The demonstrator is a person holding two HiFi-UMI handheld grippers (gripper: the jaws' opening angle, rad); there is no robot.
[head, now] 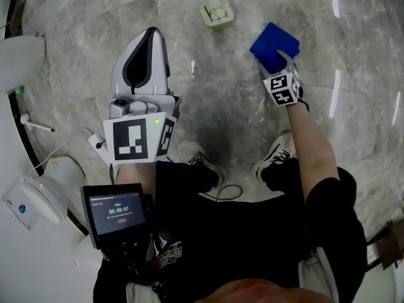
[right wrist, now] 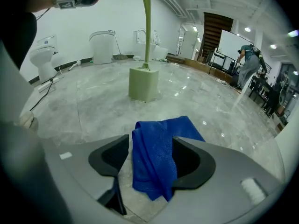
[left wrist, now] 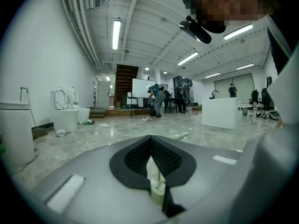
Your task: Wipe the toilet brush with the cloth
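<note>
Right claw (right wrist: 150, 140) is sitting low over the floor (right wrist: 84, 106), jaws spread as wide as they go, pads pressing nothing. Blue cloth (right wrist: 154, 162) is lying folded on the marble right in the gap. It's touching the pad on the view's right and staying clear of the other. Its long fold is running along my reach line, so I'm judging a straight close takes it. Beyond the cloth, dead ahead, the toilet brush (right wrist: 147, 27) is standing in its pale green holder (right wrist: 143, 83), handle pointing up, nothing gripping it. Left claw (left wrist: 149, 141) is hovering well above and off to the left, jaws pressed together, pinching nothing. The pale green bit showing through its slit is looking like the holder on the floor beyond. So the right hand is sitting nearer both cloth and brush, and I'm judging the left takes the handle from above. Toilets (right wrist: 44, 59) are lining the far wall.
</note>
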